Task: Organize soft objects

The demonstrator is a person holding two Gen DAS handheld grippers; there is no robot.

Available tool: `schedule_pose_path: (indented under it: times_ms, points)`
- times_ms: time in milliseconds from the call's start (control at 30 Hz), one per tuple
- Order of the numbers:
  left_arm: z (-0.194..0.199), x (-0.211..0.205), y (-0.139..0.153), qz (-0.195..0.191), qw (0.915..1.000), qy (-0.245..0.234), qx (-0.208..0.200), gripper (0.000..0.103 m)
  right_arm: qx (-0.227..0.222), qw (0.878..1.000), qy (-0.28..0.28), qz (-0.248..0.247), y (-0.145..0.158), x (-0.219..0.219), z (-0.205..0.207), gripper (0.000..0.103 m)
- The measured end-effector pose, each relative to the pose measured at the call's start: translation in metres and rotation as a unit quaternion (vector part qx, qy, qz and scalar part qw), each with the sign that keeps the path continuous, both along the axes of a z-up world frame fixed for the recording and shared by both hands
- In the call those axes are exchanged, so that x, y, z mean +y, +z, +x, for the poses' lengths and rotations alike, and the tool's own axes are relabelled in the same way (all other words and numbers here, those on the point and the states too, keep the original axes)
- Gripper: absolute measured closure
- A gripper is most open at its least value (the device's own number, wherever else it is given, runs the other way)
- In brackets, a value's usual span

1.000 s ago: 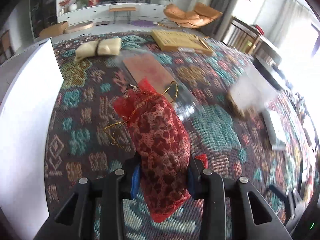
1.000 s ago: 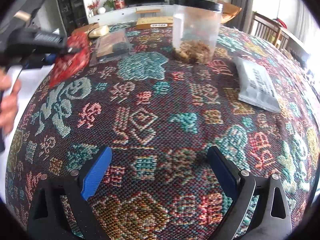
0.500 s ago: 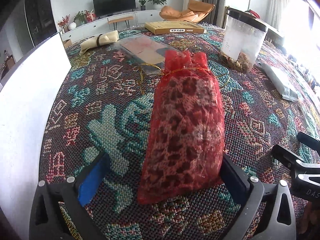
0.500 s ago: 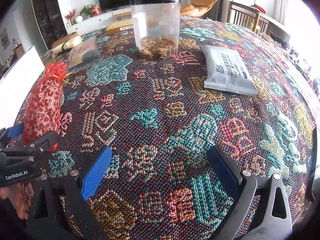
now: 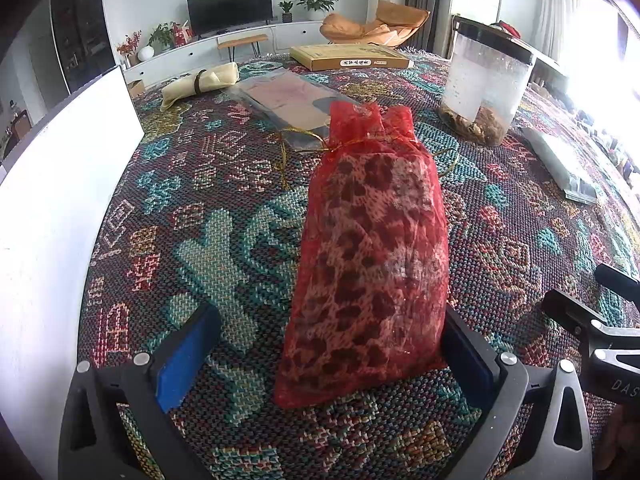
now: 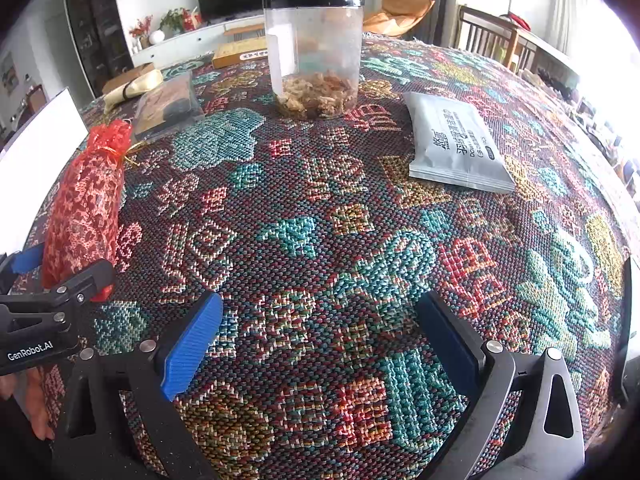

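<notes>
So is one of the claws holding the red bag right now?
No, nothing is held. The left claw is open around the red bag's bottom end, which lies on the tablecloth. The right claw is open and empty.

Grey packet (image 5: 560,164) washed out by window glare, its print unreadable.

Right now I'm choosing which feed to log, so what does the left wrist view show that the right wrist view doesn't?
Only the left wrist view shows the red mesh bag close up, lying between the open jaws of the left gripper, and the whole yellow flat box. Only the right wrist view shows the grey packet in full with its printing, the empty open right gripper, and wooden chairs. Both show the patterned tablecloth, clear jar, clear sleeve and cream roll.
</notes>
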State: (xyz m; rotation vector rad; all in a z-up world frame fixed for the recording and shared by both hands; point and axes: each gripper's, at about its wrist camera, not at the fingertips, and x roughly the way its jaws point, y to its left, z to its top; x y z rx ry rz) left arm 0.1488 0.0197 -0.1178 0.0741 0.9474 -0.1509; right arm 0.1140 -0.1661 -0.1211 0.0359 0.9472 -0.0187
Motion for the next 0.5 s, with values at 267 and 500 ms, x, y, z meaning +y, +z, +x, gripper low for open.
schedule_pose_path:
  times_ms: [267,500]
  points:
    - [0.0003,0.0003,-0.0002,0.0,1.0,0.0,0.0,0.0,-0.001,1.0,-0.001,-0.001,0.0002,0.0004,-0.0005,0.003]
    - [0.0013,0.0004,-0.0002,0.0,1.0,0.0,0.0,0.0,-0.002,1.0,-0.001,-0.001,0.0003,0.0,-0.0004,0.003]
